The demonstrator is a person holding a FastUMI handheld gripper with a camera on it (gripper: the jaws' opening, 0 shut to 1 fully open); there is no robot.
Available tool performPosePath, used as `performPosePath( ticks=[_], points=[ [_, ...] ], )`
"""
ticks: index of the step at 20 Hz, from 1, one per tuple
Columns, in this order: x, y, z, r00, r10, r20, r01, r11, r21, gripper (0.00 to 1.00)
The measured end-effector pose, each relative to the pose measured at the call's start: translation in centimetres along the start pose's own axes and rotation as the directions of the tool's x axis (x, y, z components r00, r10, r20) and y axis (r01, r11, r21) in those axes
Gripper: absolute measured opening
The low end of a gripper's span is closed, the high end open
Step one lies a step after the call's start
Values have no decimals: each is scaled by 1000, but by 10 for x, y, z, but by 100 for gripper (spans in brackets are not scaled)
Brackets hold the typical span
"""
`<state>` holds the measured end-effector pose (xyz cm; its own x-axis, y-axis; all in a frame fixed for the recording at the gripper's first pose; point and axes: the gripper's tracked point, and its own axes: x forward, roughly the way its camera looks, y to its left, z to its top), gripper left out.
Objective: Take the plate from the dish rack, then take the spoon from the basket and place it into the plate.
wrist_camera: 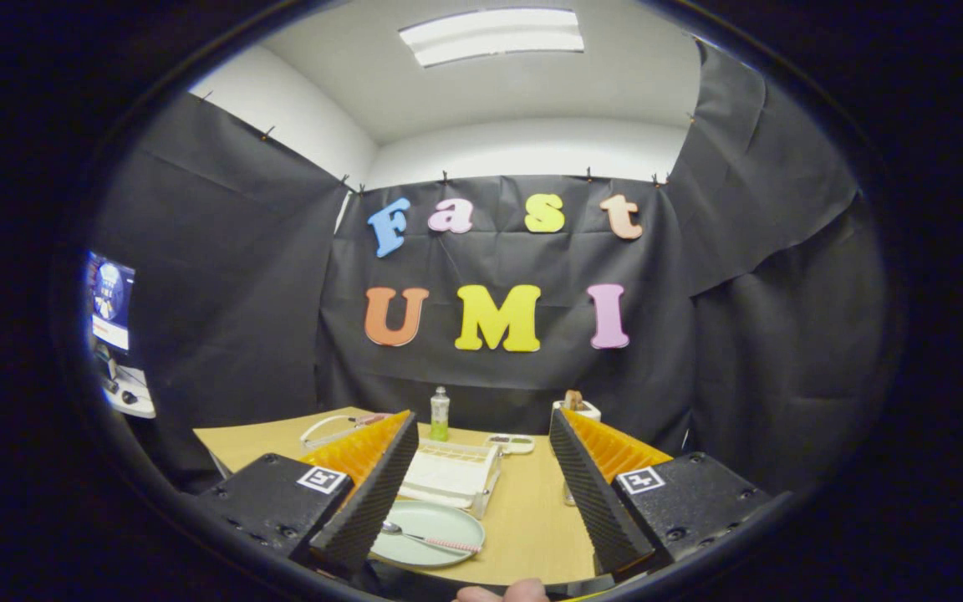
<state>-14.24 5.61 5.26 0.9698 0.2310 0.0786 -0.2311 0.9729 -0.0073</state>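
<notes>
The tongs [477, 477] have ribbed fingers on black, screw-fastened blocks bearing square markers.

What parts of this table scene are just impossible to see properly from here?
- Plate: its left edge is behind the tool's left finger; the fingers stand open, holding nothing.
- Spoon: lies on the plate; its bowl end sits against that finger.
- Rack: left side covered by the same finger.
- Bottle, small tray and white pot: too small to tell contents.
- Glass: mostly behind the right finger.
</notes>
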Motion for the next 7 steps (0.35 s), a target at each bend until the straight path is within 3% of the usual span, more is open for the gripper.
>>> performPosePath(
  ticks=[7],
  points=[
    [7,-6,-17,998,6,-62,-5,1000,22,100]
  ],
)
